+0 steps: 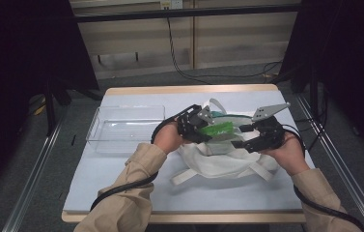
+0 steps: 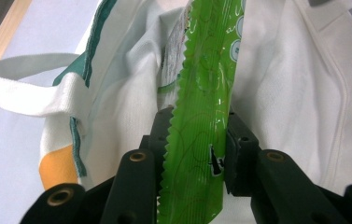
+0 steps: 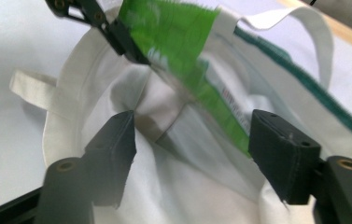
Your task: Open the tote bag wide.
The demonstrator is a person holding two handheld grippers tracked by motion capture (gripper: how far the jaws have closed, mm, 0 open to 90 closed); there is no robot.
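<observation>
My bag (image 1: pixel 220 162) lies on the table (image 1: pixel 121 183) just before me, its mouth turned away from me. A tray (image 1: pixel 124 126) sits to its left, near it. My left gripper (image 1: pixel 195 126) is over the bag's mouth, gripping a packet (image 2: pixel 204 107) that reaches into the bag. My right gripper (image 1: pixel 247 137) is just right of it, over the bag.

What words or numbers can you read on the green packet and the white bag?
Nothing can be read for sure.
Green packet: pale round marks near its top edge and small dark print along one side, too blurred to read.
White bag: a green stripe and an orange patch, no letters to make out.
Clear tray on the table: no label that I can see.
</observation>
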